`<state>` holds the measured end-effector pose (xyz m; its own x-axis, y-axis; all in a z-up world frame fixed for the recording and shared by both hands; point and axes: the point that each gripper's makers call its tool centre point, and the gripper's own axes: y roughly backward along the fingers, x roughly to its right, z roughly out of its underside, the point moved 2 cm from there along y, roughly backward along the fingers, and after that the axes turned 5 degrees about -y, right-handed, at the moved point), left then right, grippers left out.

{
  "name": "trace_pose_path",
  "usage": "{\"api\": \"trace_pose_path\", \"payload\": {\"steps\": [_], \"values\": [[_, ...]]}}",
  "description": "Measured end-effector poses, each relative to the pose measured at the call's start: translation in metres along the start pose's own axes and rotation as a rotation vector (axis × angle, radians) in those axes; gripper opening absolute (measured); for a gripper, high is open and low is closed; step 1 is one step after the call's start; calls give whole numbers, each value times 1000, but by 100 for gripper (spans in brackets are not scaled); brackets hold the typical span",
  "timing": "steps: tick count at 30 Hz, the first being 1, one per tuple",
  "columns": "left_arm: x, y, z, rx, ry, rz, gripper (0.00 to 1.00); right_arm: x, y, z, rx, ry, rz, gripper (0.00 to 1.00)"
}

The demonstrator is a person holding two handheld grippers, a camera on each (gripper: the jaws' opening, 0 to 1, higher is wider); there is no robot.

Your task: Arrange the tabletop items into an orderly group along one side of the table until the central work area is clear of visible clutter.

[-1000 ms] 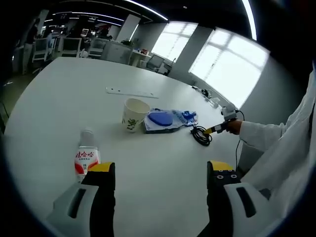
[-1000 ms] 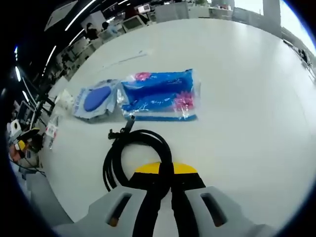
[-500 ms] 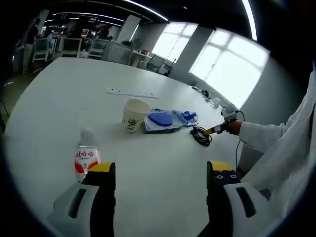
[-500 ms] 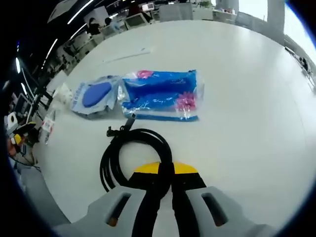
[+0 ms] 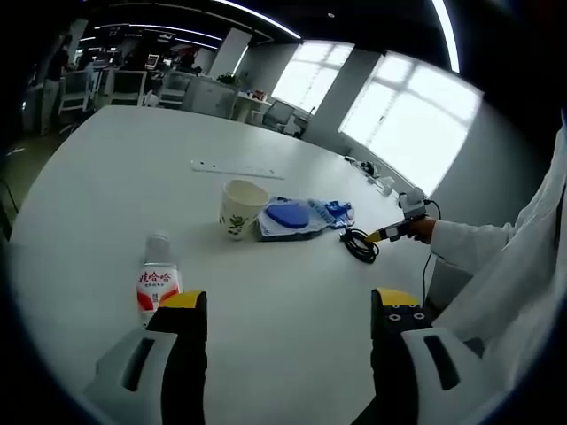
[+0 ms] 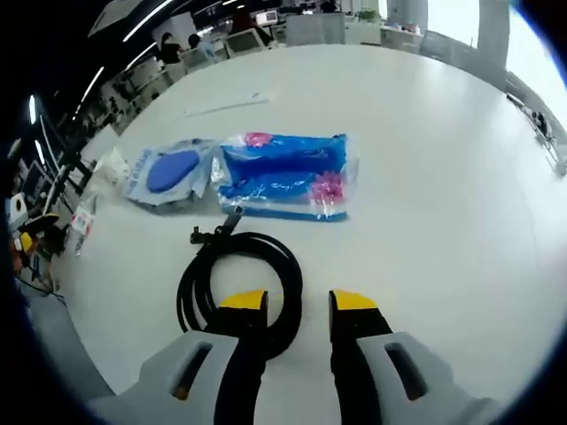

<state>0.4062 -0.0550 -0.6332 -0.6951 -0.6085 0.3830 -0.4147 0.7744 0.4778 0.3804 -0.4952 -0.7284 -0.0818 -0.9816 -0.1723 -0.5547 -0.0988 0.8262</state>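
Where the left gripper view looked across the white worktop [image 5: 106,177], the left tongs [image 5: 288,310] were seen wide and empty; a light, easily crushed paper cup [image 5: 241,206] stood mid-worktop. From the right gripper view, the right tongs [image 6: 297,303] were parted, astride a limp coiled black cable [image 6: 237,282], best gripped across its bundled loops.

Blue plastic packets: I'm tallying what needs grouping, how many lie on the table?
2, side by side beyond the black cable coil: the long blue packet and the round-print packet beside it.

Bare white table [image 5: 292,301] lies open ahead of the left gripper [image 5: 288,310], past the bottle [image 5: 157,282] at its left jaw. Farther on, cup [image 5: 241,206], blue packets [image 6: 283,173] and cable coil [image 6: 239,288] block one stretch, perhaps touching.
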Motion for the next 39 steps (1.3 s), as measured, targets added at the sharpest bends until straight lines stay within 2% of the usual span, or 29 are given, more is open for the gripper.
{"api": "trace_pose_path", "payload": {"steps": [2,7,12,19,25,39], "values": [[0,0,0,2,0,-1,77,-1,2,-1,3,-3,-5,39],[1,1,0,0,-6,1,77,-4,6,-5,26,-10,-13,40],[2,3,-3,12,-6,2,78,-8,11,-10,55,-11,-11,50],[1,8,-5,25,-8,-5,78,-16,19,-15,78,-12,-22,56],[2,12,-5,32,-8,-10,78,-29,25,-21,95,-10,-42,59],[2,21,-7,59,-7,-19,78,-56,45,-46,174,-1,-88,66]]}}
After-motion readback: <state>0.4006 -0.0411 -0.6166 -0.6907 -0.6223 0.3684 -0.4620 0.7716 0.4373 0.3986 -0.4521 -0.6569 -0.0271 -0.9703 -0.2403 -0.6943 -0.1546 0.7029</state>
